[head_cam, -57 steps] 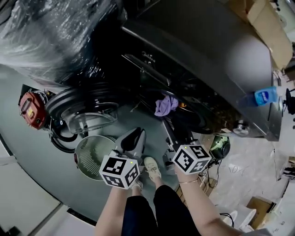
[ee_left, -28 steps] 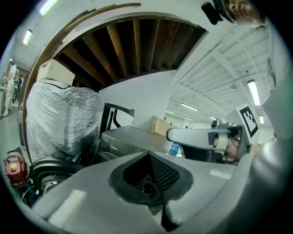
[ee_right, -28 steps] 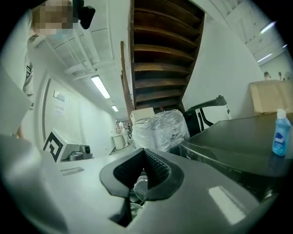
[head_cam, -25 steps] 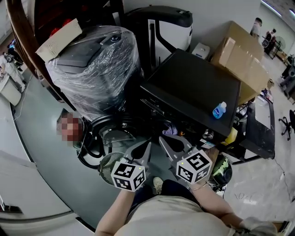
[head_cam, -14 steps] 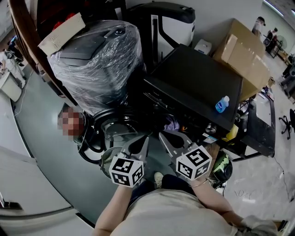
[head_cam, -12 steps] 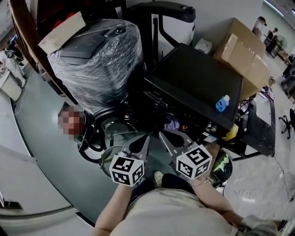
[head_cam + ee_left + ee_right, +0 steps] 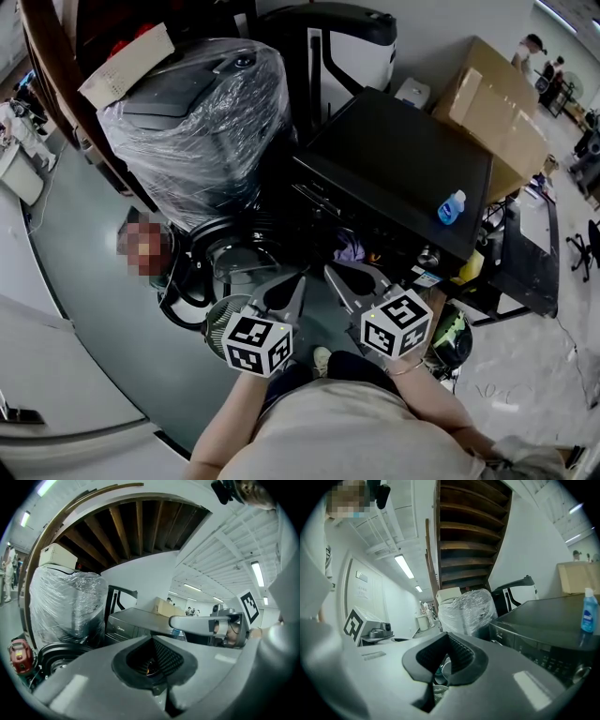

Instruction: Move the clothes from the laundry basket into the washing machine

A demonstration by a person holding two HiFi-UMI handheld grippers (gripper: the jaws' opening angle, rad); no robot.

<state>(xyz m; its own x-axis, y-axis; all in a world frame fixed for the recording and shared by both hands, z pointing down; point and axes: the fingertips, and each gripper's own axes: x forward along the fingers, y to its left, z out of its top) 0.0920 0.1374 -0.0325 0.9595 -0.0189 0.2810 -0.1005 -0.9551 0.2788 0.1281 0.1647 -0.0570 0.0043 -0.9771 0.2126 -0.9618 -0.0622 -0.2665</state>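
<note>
Purple clothing point(image 7: 352, 251) lies in the mouth of the black washing machine point(image 7: 394, 173). We hold the left tool point(image 7: 292, 287) and right tool point(image 7: 336, 278) before it, jaws together on nothing; the laundry basket point(image 7: 217, 323) sits just beside the left tool.

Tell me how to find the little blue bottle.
Find the big black washing machine in the middle, beside the plastic-wrapped bundle. The bottle stands on its flat top, near the right front corner. It is the only small blue thing there.
</note>
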